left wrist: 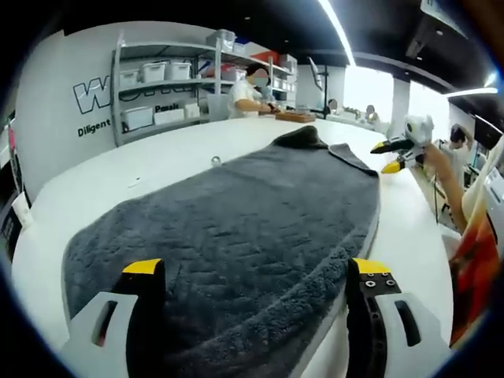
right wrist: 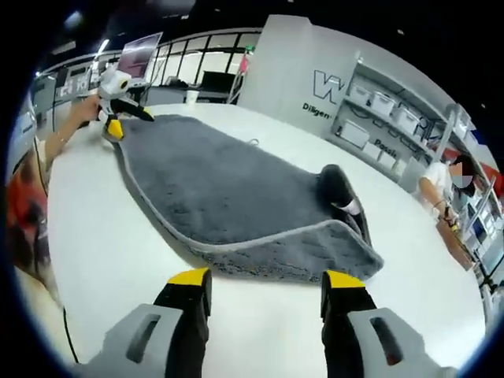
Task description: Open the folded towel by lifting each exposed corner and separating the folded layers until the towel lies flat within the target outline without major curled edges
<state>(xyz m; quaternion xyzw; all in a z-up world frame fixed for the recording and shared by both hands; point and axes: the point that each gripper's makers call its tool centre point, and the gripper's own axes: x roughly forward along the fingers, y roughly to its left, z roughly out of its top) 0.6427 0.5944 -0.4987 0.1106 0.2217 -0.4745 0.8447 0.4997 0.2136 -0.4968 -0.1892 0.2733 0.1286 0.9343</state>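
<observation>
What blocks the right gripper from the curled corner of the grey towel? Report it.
Nothing visible does. Bare white table lies between the open right gripper and the grey terry towel's folded-over corner.

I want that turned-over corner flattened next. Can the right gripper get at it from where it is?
Probably yes. The right gripper is open, holds nothing, and faces the towel across bare white table. The folded-over corner lies just beyond the near edge, with nothing between.

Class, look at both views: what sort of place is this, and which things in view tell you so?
Probably a workshop or lab with storage: metal shelving holding white bins, a large white worktable with a grey towel on it, and a person working at a bench.
</observation>
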